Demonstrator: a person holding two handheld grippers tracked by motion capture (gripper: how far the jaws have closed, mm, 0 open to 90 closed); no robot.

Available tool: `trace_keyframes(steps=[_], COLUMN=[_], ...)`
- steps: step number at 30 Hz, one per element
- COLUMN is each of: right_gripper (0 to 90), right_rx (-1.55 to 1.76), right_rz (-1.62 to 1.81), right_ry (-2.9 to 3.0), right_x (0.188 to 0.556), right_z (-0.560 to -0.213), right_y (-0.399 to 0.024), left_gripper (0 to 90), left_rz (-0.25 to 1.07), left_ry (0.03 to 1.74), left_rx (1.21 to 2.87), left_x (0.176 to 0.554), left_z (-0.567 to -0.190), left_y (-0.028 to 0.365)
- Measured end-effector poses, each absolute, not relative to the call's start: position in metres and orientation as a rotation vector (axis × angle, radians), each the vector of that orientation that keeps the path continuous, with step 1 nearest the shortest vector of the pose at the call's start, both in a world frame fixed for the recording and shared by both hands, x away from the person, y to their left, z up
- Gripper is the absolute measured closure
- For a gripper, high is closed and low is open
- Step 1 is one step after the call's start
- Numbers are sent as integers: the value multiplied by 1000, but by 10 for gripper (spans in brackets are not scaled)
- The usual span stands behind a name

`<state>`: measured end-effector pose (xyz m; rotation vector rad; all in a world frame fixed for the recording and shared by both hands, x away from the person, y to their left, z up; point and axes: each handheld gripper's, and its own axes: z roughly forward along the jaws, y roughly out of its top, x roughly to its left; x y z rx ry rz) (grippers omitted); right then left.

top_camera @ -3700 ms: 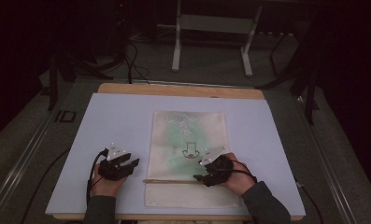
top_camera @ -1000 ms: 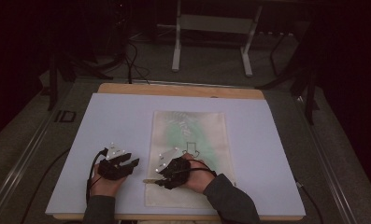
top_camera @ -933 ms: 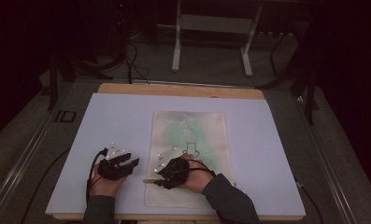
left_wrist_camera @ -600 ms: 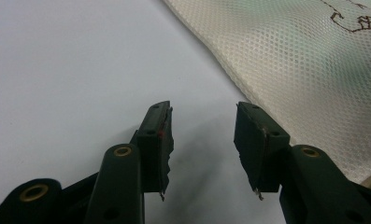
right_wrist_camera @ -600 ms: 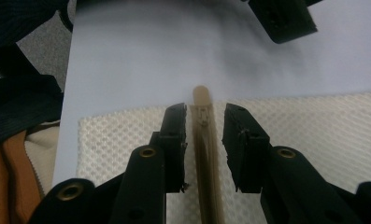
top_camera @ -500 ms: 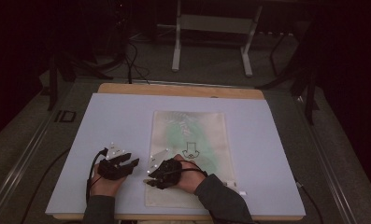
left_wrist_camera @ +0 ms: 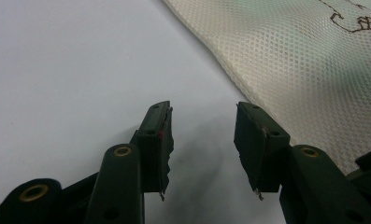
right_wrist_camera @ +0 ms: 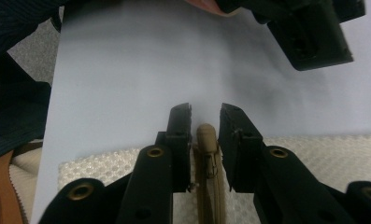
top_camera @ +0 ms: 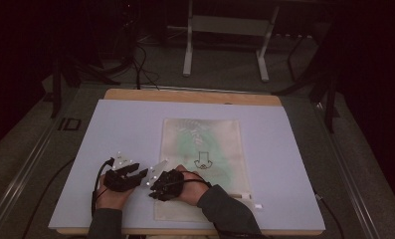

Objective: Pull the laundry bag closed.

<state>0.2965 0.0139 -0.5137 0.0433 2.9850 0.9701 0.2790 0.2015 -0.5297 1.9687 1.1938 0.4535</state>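
The right gripper, jaws just closing around the zipper pull at the pouch's near-left corner without yet pinching, may slip off the small tab, while the left gripper rests open beside it.

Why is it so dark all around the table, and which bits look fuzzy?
High view: light falls on the pale blue table top, the floor behind stays near black. Left gripper view: the cream mesh bag is sharp, the black fingers cast a soft grey shadow. Right gripper view: the tan zipper pull is clear, the near edges blur.
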Motion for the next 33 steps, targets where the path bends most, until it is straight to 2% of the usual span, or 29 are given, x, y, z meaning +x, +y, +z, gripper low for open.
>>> trace_keyframes(steps=[5, 21, 33], right_gripper=[803, 809, 804], right_rx=[29, 27, 80], right_rz=[955, 1054, 1065], right_ry=[2971, 2912, 2928], right_x=[295, 291, 294], right_z=[-516, -501, -509], right_y=[17, -4, -23], left_gripper=[556, 556, 552], left_rz=[454, 452, 430], left_ry=[1194, 1193, 1173], left_rx=[1969, 1966, 1960], left_x=[279, 278, 277], left_z=[-530, -529, -528], left_y=[201, 201, 199])
